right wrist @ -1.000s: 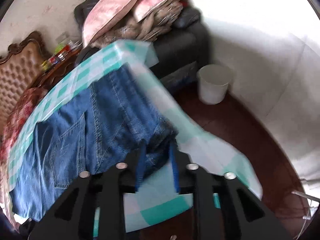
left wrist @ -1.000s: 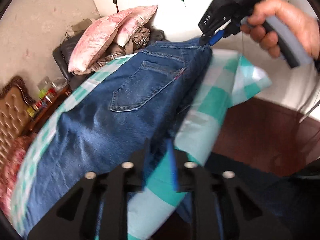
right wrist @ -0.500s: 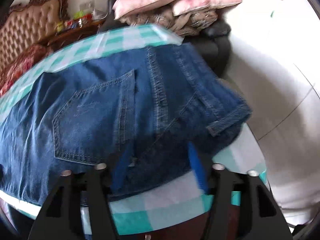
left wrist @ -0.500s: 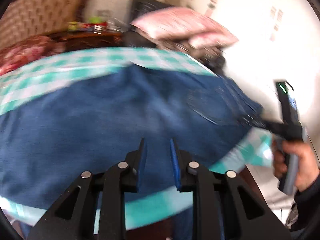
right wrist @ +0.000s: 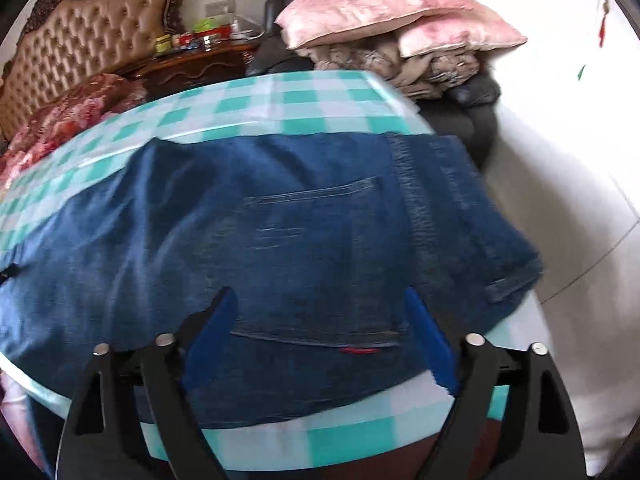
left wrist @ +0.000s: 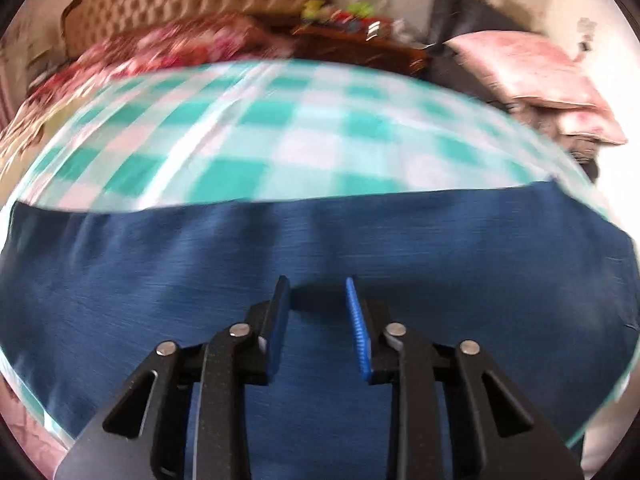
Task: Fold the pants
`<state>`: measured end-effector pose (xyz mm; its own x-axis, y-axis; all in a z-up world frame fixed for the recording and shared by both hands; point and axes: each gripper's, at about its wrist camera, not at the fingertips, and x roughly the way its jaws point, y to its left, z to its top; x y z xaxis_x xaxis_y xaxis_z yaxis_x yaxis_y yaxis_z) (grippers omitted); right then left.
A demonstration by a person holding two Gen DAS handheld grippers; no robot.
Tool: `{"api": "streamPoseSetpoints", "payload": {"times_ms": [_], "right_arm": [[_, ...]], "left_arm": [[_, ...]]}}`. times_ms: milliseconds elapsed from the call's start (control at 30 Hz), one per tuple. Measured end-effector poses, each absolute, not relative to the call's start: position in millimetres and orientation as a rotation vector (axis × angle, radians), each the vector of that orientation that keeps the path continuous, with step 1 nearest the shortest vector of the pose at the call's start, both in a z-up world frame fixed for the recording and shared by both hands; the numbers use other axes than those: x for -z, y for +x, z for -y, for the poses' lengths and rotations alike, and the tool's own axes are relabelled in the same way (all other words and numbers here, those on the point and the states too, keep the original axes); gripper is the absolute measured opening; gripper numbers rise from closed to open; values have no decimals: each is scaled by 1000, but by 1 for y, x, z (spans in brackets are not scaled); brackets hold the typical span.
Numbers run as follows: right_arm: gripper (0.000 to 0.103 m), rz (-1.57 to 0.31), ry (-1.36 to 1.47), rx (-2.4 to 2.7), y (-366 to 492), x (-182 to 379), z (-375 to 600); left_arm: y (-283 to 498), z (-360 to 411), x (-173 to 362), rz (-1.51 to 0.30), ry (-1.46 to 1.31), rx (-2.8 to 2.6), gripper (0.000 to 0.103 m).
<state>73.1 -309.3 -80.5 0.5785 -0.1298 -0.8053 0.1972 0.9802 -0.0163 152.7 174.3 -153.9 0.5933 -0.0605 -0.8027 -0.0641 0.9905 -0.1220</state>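
Right under your right gripper lie the jeans, seat side up: the back pocket sits between the two blue pads, which stand wide apart and grip nothing. Those jaws have just been opening, and the denim below them lies loose on the checked tablecloth. To that gripper's right the waistband runs away from you and its far corner hangs past the table edge.

Your left gripper hovers over plain leg denim, its jaws only a little apart and nothing pinched between them; this view is smeared with motion, so slow the hand before you commit. Ahead of it the trousers' far edge runs straight across the bare cloth.

The pants look laid one leg over the other, lengthwise, so the next fold is likely across. Take hold only at an edge, not mid-panel: open the left jaws wider first, catch every layer together, and lift both ends evenly so the stack does not shear. Beyond the table stand pink pillows and a tufted headboard
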Motion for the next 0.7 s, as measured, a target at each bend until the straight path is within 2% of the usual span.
{"api": "streamPoseSetpoints", "payload": {"times_ms": [33, 67, 100, 233, 333, 433, 533, 700], "right_arm": [[84, -944, 77, 188, 73, 81, 305], [84, -948, 70, 187, 75, 80, 301], [87, -948, 66, 184, 78, 79, 298], [88, -933, 65, 185, 76, 74, 290], [88, -932, 32, 243, 80, 76, 286], [88, -895, 23, 264, 78, 77, 282], [88, -851, -38, 259, 77, 75, 270], [88, -839, 99, 152, 81, 70, 260]], "left_arm": [[155, -193, 154, -926, -169, -13, 30], [158, -210, 154, -928, -159, -62, 39], [161, -231, 155, -933, -129, -143, 53], [160, -319, 158, -929, -205, -325, 54], [156, -368, 159, -937, -163, -418, 54], [141, -409, 143, -868, -141, -571, 54], [111, -394, 119, -789, -97, -608, 54], [61, -294, 118, -756, -153, -307, 61]]}}
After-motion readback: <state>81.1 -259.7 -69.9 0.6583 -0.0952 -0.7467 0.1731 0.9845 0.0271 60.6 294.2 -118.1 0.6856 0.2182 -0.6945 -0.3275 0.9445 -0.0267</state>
